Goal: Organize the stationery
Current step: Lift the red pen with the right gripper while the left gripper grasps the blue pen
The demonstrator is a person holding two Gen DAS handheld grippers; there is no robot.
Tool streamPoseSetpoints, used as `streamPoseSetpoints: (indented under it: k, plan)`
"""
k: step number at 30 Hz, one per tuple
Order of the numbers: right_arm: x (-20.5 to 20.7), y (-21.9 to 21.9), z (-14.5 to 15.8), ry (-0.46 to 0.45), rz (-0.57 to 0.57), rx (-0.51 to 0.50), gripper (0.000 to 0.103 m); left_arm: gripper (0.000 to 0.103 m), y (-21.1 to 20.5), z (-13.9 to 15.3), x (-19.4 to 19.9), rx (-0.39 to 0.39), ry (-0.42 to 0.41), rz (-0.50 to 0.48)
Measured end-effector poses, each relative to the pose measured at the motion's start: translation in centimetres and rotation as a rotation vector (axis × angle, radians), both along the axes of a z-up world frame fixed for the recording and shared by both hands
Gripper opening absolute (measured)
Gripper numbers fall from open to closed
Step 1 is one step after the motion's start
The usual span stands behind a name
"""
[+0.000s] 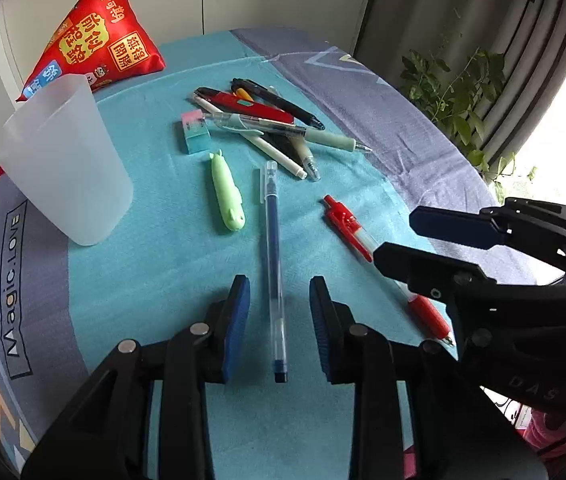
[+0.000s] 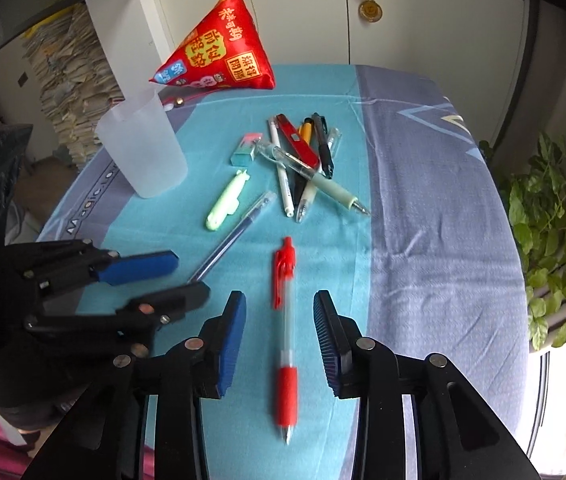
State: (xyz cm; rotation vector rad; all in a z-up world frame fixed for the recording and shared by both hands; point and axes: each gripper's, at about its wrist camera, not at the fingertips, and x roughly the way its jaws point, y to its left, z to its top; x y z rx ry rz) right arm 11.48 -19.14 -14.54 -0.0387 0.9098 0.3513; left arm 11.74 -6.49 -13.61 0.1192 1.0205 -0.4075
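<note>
Between the wide-open, empty left gripper the blue pen lies, pointing to 12 o'clock. Likewise the red pen is framed by the open, empty right gripper. Barrels should be pinched mid-length; the cup stands at 10 o'clock.

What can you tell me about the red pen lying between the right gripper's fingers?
The red pen is a click pen with a clear plastic barrel, a red clip and plunger at the far end, a red rubbery grip and a metal tip towards the camera. It lies flat on the teal cloth, apart from the other pens. The right gripper is open and straddles it, fingers either side, not touching it as far as the views show.
</note>
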Motion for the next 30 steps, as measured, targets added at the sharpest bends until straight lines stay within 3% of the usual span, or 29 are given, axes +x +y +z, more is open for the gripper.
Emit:
streamPoseSetpoints:
  k: [3,5,9,13,17,19,20,21,22,23,26,30]
  plan:
    - [1.2,0.2,-0.3,0.005,-0.012,-0.023,0.035,0.026,0.3,-0.5,0.6,-0.005,0.027,0.002]
    - [2.1,0.3,-0.6,0.025,-0.006,-0.011,0.035,0.006,0.3,-0.5,0.4,0.019,0.019,-0.007]
    - [2.8,1.0,-1.1,0.038,0.006,-0.037,0.035,0.006,1.4,-0.4,-0.6,-0.023,0.083,-0.021]
    - [2.9,2.0,-1.5,0.04,0.038,-0.078,0.033,0.006,2.5,-0.3,-3.1,0.01,0.106,-0.062]
    - [3.0,2.6,-2.1,0.016,0.051,-0.143,0.015,0.008,3.3,-0.2,-4.3,0.042,0.105,-0.064]
    - [2.9,2.5,-2.1,0.019,0.05,-0.133,0.015,0.008,3.5,0.1,-4.0,0.042,0.084,-0.034]
    - [2.8,2.3,-2.0,0.021,0.045,-0.123,0.015,0.01,3.5,0.3,-3.6,0.033,0.082,-0.022]
    - [2.7,2.2,-1.9,0.022,0.041,-0.111,0.015,0.02,3.5,0.5,-3.1,0.018,0.08,-0.011]
    - [2.6,2.0,-1.7,0.021,0.037,-0.099,0.015,0.037,3.3,0.7,-2.4,0.001,0.07,-0.003]
    - [2.3,1.7,-1.5,0.017,0.031,-0.084,0.015,0.044,2.9,0.9,-1.9,0.002,0.051,0.007]
    - [1.8,0.8,-0.8,0.004,0.007,-0.055,0.015,0.046,1.3,1.0,-0.2,0.032,0.001,0.003]
    - [1.0,-0.5,0.1,-0.016,-0.031,-0.027,0.015,0.045,-0.4,0.1,1.6,0.04,0.026,-0.036]
